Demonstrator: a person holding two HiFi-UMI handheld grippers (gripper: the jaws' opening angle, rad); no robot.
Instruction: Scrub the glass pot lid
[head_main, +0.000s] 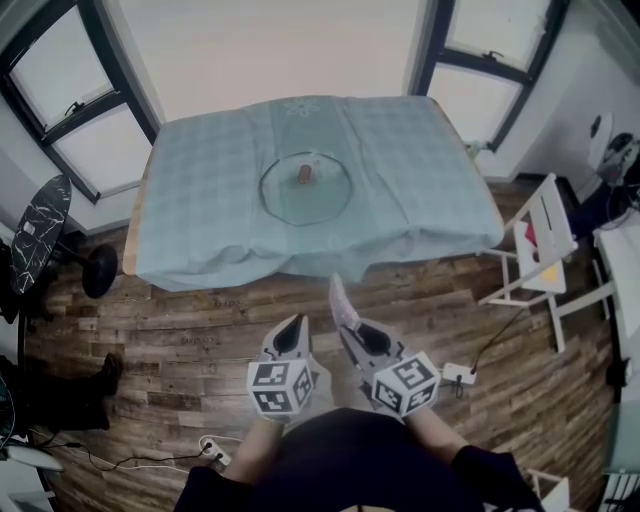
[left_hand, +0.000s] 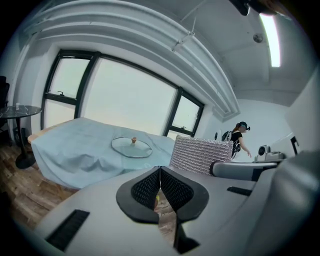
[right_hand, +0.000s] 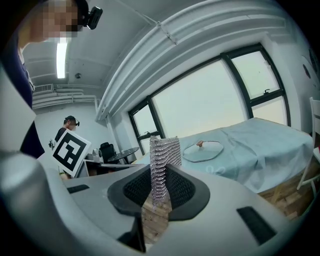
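The glass pot lid, round with a brown knob, lies flat in the middle of a table under a light blue cloth. Both grippers hang over the wood floor, short of the table's near edge. My left gripper is shut with nothing in it; its black pads meet. My right gripper is shut on a silvery mesh scrubber, which stands upright between the pads. The lid shows far ahead in both gripper views. The scrubber also appears in the left gripper view.
A white folding rack stands on the floor right of the table. A black marble side table stands at the left. A power strip and cables lie on the floor. A person stands far back in the room.
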